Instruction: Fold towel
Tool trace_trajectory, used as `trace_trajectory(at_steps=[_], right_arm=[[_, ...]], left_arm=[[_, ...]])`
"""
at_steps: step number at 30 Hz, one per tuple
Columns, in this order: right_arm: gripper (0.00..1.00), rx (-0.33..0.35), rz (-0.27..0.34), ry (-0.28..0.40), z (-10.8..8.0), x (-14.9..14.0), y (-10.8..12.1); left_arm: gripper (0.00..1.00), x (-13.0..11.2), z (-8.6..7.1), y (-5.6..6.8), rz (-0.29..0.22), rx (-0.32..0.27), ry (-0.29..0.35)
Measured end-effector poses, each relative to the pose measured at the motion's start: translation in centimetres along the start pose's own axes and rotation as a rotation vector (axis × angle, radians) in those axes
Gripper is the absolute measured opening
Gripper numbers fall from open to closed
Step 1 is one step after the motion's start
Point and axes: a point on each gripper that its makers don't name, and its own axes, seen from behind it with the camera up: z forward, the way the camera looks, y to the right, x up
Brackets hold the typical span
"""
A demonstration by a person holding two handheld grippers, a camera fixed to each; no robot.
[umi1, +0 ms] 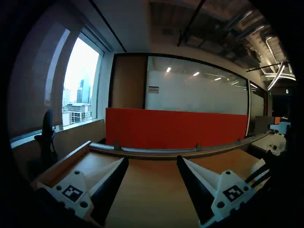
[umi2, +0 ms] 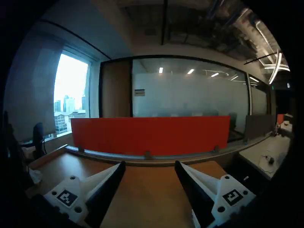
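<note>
Glass wall (umi1: 197,91): frosted, spans the back of the room behind the desk.
Desk (umi1: 152,190): wooden top, lying under both grippers.
Divider (umi1: 174,129): red panel standing upright along the desk's far edge.
Window (umi1: 79,87): at the left, bright, with city buildings outside.
Left gripper (umi1: 152,159): fingers spread wide over the desk, gripping nothing.
Right gripper (umi2: 150,163): likewise spread wide, gripping nothing.
Towel: its place cannot be told.

Dim room; window (umi1: 79,87) glare — edges bend, sharp focus.
</note>
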Motion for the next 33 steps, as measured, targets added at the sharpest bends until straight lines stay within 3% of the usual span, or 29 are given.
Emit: trace_trajectory(at_steps=[6,15,33], right_arm=[[1.00,-0.004,0.032,0.010,0.1,1.2,0.0],[1.00,-0.021,0.048,0.026,0.2,1.4,-0.4],[1.00,-0.029,0.025,0.040,0.6,-3.0,-1.5]], left_arm=[[0.94,-1.6,-0.2,0.2,0.048,0.004,0.005],[0.94,-4.9,-0.4,-0.2,0.045,0.016,0.027],[0.94,-13.7,-0.3,-1.2,0.074,0.010,0.033]])
